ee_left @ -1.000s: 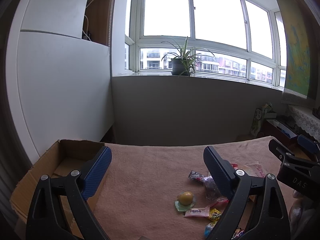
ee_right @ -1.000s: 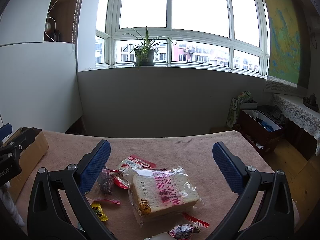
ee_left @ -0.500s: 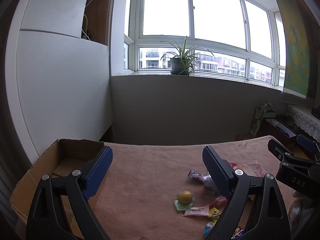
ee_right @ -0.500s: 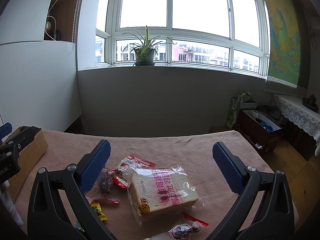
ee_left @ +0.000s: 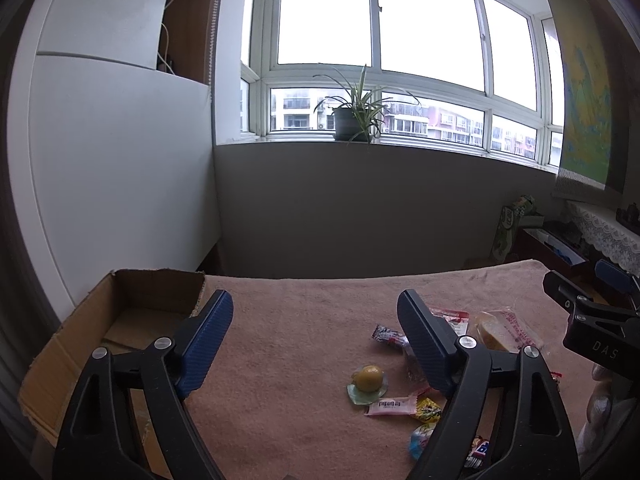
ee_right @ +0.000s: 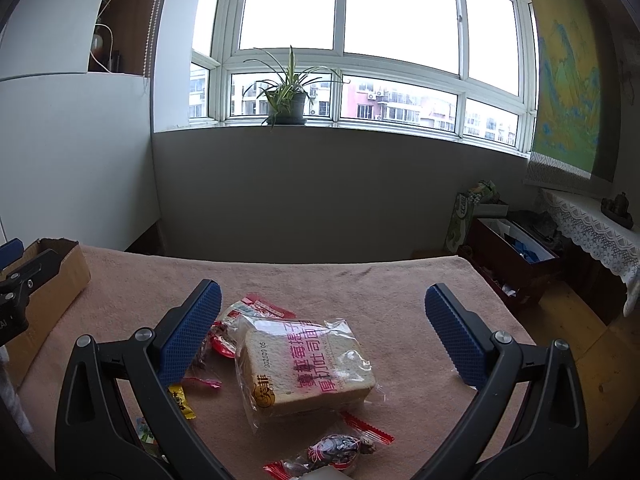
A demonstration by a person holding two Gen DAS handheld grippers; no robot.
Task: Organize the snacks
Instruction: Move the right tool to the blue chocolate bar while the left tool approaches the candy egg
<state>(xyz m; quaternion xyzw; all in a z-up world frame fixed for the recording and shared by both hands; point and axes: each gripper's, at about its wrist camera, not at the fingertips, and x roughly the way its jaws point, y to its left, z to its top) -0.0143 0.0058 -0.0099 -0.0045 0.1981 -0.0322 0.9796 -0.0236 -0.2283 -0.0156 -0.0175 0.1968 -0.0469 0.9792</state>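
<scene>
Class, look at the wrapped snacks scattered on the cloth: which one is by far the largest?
The bagged slice of bread, in a clear wrapper with pink print. It lies between the open fingers of the right hand-held gripper; the others are small wrapped sweets.

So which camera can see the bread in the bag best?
The right wrist view: the bagged bread lies whole and close, between the open fingers of the right gripper. The left wrist view shows only a small part of it far off to the side.

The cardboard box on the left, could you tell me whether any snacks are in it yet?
None visible: the cardboard box stands open-topped showing bare cardboard, though its near part is hidden.
</scene>
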